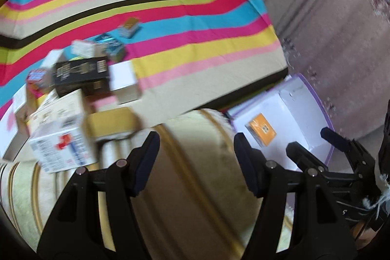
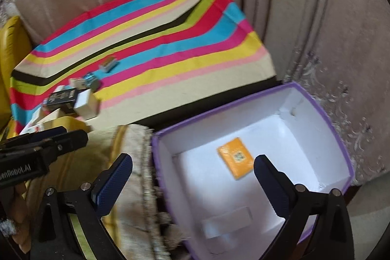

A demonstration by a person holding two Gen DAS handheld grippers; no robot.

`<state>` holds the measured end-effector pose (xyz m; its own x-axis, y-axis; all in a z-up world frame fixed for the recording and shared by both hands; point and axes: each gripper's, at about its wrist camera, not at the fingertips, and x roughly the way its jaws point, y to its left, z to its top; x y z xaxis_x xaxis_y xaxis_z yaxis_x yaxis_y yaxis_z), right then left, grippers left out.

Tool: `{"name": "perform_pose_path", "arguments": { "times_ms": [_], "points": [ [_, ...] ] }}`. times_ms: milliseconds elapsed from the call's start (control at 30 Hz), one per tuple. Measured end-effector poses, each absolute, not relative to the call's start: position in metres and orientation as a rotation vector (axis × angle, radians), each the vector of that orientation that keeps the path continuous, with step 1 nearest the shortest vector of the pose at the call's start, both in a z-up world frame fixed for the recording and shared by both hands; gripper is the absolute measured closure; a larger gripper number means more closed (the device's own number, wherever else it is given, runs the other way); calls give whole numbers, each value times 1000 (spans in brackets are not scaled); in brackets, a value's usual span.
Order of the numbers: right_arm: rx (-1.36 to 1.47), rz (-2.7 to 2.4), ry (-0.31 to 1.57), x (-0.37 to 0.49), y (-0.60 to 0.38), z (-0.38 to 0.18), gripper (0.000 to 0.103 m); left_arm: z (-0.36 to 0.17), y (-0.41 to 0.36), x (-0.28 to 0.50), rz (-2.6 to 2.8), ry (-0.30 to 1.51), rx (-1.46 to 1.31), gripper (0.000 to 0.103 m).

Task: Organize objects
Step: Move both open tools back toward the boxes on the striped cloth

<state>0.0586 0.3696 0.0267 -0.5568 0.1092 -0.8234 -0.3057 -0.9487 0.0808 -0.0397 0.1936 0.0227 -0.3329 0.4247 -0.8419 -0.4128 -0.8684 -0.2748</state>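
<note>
A small orange box (image 2: 235,157) lies flat on the white floor of an open purple-rimmed storage box (image 2: 336,138). My right gripper (image 2: 192,169) hangs open above that box's near-left corner, nothing between its fingers. In the left wrist view the orange box (image 1: 262,133) and the purple-rimmed box (image 1: 321,109) sit at the right, with the right gripper (image 1: 309,140) over them. My left gripper (image 1: 195,157) is open and empty above a beige cushion. A pile of small boxes lies to its left: a black box (image 1: 81,74), a plain white one (image 1: 124,82), and a white printed carton (image 1: 61,145).
A bright striped cloth (image 1: 195,28) covers the surface behind the pile, with two little blue boxes (image 1: 109,40) on it. A fringed beige cushion (image 2: 136,162) lies between pile and storage box. A blurred pale item (image 2: 228,221) rests inside the box. Beige upholstery rises behind.
</note>
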Motion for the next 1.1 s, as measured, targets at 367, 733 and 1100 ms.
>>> {"name": "perform_pose_path", "arguments": {
  "times_ms": [367,733,1100],
  "points": [
    [-1415,2736,262,37,304,35,2,29,77,-44,2363,-300,-1408,35],
    [-1503,2855,227,7,240,37,2,15,-27,-43,2520,-483,-1467,21],
    [-1615,2889,79,-32,169,28,2,10,-85,-56,2600,-473,-1532,15]
  ]
}}
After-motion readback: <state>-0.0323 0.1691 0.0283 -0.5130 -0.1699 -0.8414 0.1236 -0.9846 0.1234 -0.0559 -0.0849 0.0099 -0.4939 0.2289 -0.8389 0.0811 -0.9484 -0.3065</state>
